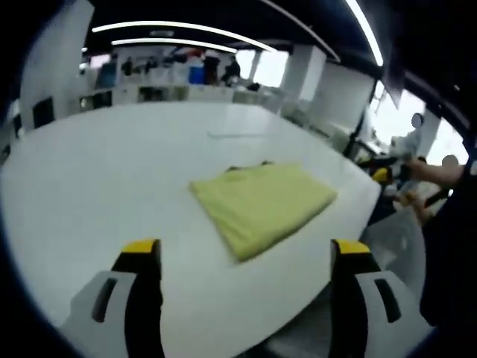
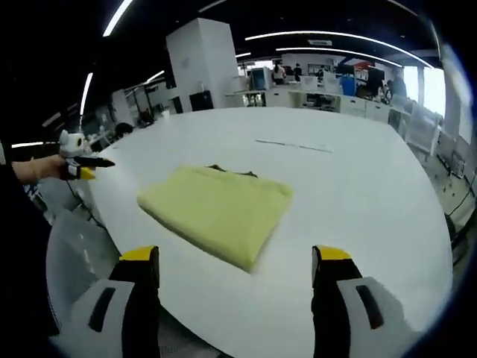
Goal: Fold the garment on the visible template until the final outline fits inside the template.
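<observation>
Left gripper (image 1: pixel 246 257): its two yellow-tipped jaws are standing wide apart with nothing between them, hovering over the near edge of the white table (image 1: pixel 89 171).
Garment, left gripper view: the yellow garment (image 1: pixel 262 203) is lying folded into a compact rectangle on the table, ahead of the jaws and a little toward the right one — well apart from both tips.
Other gripper, left gripper view: the right gripper (image 1: pixel 381 174) is showing at the right edge beyond the table's rim, held in a person's hand (image 1: pixel 417 170); it is too small to tell how its jaws are standing from here.
Right gripper, own view (image 2: pixel 235 262): its jaws are gaping wide and gripping nothing, hanging above the table's near edge.
Garment, right gripper view: the folded garment (image 2: pixel 220 209) is lying ahead of the jaws, roughly midway between them, clear of both.
Other gripper, right gripper view: the left gripper (image 2: pixel 83 167) is peeking in at the left edge, off the table's side; its jaw state is hard to make out there.
Hidden or unclear: a dark sliver is poking out from under the garment's far edge — what it belongs to cannot be told. A thin line (image 2: pixel 294 145) is lying on the table farther back. The room behind is blurred.
Writing: none is legible.
</observation>
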The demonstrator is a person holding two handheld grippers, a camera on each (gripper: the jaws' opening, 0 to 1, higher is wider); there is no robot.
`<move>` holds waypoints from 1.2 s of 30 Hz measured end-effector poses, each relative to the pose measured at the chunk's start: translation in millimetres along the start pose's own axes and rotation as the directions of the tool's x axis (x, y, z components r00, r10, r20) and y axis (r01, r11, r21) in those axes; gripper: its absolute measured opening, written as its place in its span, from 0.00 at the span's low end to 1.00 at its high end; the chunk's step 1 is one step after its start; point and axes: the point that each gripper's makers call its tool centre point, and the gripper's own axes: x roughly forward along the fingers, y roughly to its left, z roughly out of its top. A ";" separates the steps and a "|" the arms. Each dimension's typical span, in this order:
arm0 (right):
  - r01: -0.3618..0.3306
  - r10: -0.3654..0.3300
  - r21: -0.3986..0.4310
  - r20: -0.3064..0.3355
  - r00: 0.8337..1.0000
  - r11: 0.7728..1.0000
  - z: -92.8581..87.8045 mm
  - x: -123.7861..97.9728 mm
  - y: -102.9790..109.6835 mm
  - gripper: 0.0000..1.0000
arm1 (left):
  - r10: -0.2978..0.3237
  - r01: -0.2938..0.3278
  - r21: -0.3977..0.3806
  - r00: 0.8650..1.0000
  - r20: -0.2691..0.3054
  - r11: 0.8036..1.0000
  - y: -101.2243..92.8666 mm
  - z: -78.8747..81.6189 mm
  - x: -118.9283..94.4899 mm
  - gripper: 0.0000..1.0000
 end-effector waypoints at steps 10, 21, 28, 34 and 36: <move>-0.015 0.015 0.007 0.013 1.000 1.000 -4.0 -37.8 27.8 1.00 | 0.027 -0.027 -0.013 0.999 0.024 1.000 -26.7 7.2 -41.1 0.99; 0.003 -0.002 -0.011 0.089 0.996 1.000 18.2 -67.4 27.4 1.00 | 0.024 -0.024 0.006 0.997 0.073 1.000 -38.4 25.7 -56.4 0.99; 0.004 -0.003 -0.011 0.101 0.995 1.000 21.1 -68.3 26.9 1.00 | 0.031 -0.032 0.013 0.997 0.077 0.999 -34.1 30.1 -55.8 0.99; -0.007 0.008 -0.010 0.093 0.996 1.000 17.9 -64.2 28.1 1.00 | 0.027 -0.028 0.020 0.998 0.052 0.999 -35.9 23.9 -53.3 0.99; -0.010 0.011 -0.010 0.088 0.996 1.000 15.9 -62.8 28.4 1.00 | 0.024 -0.025 0.022 0.999 0.048 0.999 -36.7 22.4 -52.7 0.99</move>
